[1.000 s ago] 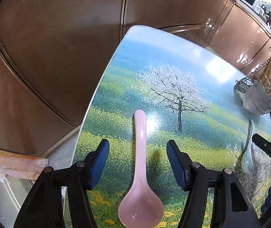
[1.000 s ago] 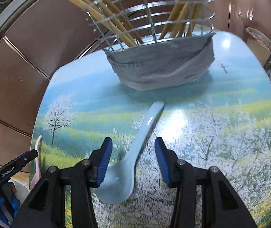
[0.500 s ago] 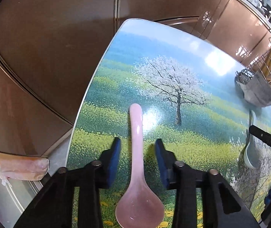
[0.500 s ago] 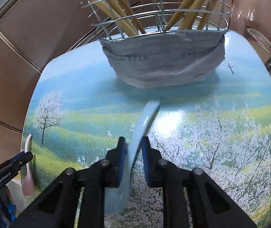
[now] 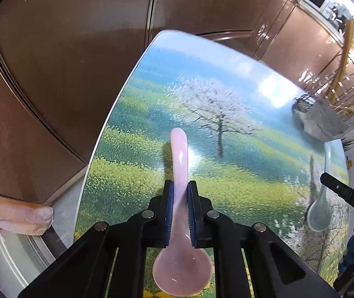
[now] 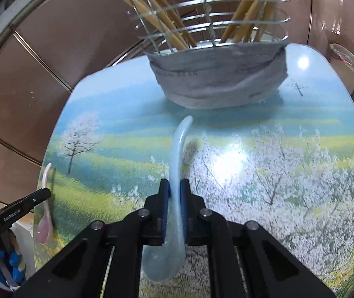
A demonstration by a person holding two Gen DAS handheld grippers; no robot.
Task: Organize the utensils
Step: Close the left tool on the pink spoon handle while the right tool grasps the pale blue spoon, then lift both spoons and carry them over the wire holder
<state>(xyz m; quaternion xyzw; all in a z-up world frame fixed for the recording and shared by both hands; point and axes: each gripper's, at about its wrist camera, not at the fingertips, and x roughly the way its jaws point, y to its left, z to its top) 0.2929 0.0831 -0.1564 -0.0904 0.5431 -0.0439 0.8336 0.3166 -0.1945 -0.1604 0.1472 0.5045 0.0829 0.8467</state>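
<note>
My left gripper [image 5: 179, 193] is shut on the handle of a pink soup spoon [image 5: 180, 159], bowl toward the camera, lifted a little off the table [image 5: 226, 74]. My right gripper [image 6: 175, 191] is shut on the handle of a pale blue soup spoon [image 6: 178, 149], also raised. The blue spoon also shows at the right of the left wrist view [image 5: 322, 198], and the pink spoon at the left of the right wrist view [image 6: 44, 213]. A wire utensil basket [image 6: 216, 24] with a grey cloth around its base [image 6: 219, 87] holds chopsticks [image 6: 167, 19], just beyond the blue spoon's handle tip.
The table carries a landscape print with blossoming trees. Brown tiled floor [image 5: 65, 49] surrounds it. A pink bag [image 5: 15, 216] lies below the table's left edge. The basket shows far right in the left wrist view [image 5: 326, 121]. A plastic-covered container [image 6: 348, 59] stands beyond the table's right corner.
Both grippers have closed fully on their spoon handles, from open a second ago. Both spoons have lifted slightly off the table, and the right gripper has moved nearer the basket.
</note>
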